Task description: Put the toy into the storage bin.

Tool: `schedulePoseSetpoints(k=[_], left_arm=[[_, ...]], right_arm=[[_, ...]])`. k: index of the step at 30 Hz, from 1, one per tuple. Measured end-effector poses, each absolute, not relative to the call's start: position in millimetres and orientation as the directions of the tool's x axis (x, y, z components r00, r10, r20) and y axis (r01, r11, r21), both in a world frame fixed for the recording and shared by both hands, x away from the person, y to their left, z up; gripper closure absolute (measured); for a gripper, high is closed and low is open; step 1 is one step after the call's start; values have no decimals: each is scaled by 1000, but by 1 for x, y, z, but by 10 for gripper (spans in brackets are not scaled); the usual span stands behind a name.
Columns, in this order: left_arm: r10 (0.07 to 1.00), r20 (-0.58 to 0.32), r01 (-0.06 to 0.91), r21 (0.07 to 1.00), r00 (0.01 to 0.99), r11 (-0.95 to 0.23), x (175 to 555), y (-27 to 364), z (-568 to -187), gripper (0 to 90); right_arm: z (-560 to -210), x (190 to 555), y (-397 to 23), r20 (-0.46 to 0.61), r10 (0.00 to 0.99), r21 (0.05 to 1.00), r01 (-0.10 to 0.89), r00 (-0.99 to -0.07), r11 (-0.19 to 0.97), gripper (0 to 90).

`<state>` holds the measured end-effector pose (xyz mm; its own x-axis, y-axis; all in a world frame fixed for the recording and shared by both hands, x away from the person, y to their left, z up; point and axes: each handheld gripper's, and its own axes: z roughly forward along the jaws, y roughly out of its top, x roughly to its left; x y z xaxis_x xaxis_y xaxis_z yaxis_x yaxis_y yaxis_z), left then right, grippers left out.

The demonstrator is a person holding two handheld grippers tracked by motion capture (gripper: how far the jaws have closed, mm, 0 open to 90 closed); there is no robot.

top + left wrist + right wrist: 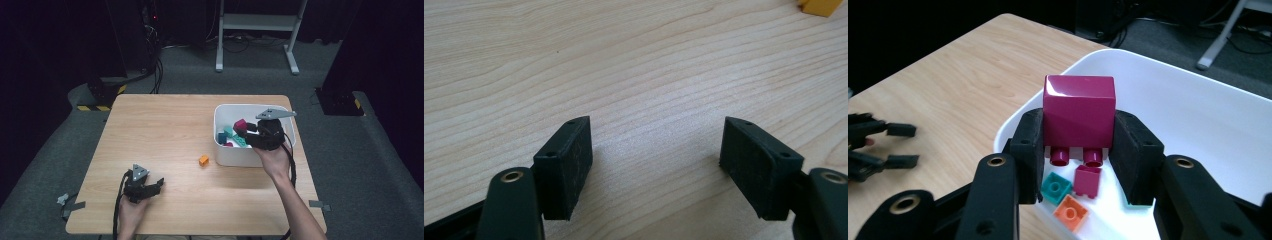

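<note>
My right gripper (243, 129) hangs over the white bin (227, 159), shut on a large magenta block (240, 123). In the right gripper view the magenta block (1079, 110) sits upside down between the pads of the right gripper (1079, 142), with its two studs pointing down. My left gripper (159, 184) rests low over the table's near left part, jaws apart. Nothing but bare wood lies between the open jaws of the left gripper (656, 145). A small orange block (203, 160) lies on the table just left of the bin.
Inside the bin (1168, 100) lie a teal brick (1056, 187), a small magenta brick (1088, 181) and an orange brick (1071, 212). The orange block's corner (821, 6) shows far ahead of the left jaws. A white frame (260, 22) stands beyond the table.
</note>
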<state>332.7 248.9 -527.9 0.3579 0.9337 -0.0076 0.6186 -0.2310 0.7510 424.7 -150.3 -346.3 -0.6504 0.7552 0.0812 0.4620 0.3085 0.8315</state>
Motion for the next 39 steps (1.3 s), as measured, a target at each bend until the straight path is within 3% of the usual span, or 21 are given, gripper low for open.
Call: schedulePoseSetpoints(k=[12,15,20,39], left_arm=[[933,-7,618,751,359,-232,333,249,-528,292],[934,-8,619,751,357,-230,333,249,-528,292],[933,-7,618,751,359,-232,333,249,-528,291],[934,-6,619,751,357,-231,333,248,-528,286]], right_arm=[[-364,448,-158,96,804,787,539,-587,299,579],[-370,452,-159,83,819,775,553,-567,304,496],[-372,443,-162,88,816,802,526,-571,282,464],[-380,379,-161,82,710,890,372,-700,264,473]])
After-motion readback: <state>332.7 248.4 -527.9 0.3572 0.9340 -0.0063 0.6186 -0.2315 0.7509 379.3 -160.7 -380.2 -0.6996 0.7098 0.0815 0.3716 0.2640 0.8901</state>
